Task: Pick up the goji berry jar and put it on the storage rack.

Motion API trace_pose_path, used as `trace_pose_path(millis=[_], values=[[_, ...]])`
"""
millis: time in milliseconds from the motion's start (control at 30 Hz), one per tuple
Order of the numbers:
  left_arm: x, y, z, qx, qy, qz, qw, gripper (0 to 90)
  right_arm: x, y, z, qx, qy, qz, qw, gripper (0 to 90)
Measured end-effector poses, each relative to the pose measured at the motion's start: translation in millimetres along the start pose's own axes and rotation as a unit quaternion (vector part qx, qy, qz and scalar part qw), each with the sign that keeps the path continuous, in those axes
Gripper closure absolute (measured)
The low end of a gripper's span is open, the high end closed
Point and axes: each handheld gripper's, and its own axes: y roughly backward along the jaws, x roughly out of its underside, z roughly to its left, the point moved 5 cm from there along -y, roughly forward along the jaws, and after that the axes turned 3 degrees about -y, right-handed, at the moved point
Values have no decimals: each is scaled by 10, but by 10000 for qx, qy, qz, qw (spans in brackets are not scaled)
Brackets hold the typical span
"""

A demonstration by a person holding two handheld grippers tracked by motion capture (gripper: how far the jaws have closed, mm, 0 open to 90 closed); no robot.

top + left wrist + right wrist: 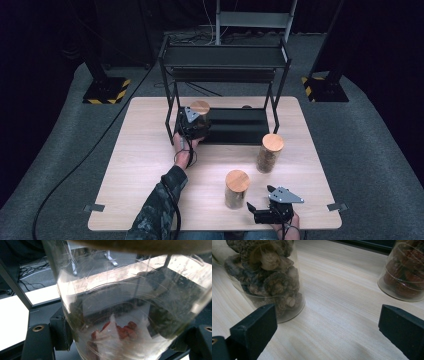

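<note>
My left tool (194,125) is clamped on the jar (130,302); I'd keep it upright onto the rack's bottom shelf (240,125). The right tool (270,212) stands released (idle).

The left arm (160,202) reaches far out over the table, sleeve dark and spotty. The left gripper (194,125) is squeezed tight on a jar (130,305). The right gripper (260,210) sits low near the person — its jaws spread wide apart, gripping nothing.
</note>
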Motion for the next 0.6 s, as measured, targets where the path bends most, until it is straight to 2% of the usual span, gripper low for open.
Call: trace_pose_path(millis=[400,600], values=[[25,-78,-18,-53,-26,84,9999,245,0,1,0,-7,2,-2,10000,11],[49,-114,-21,-41,66,99,9999,245,0,2,1,-8,6,-9,10000,11]])
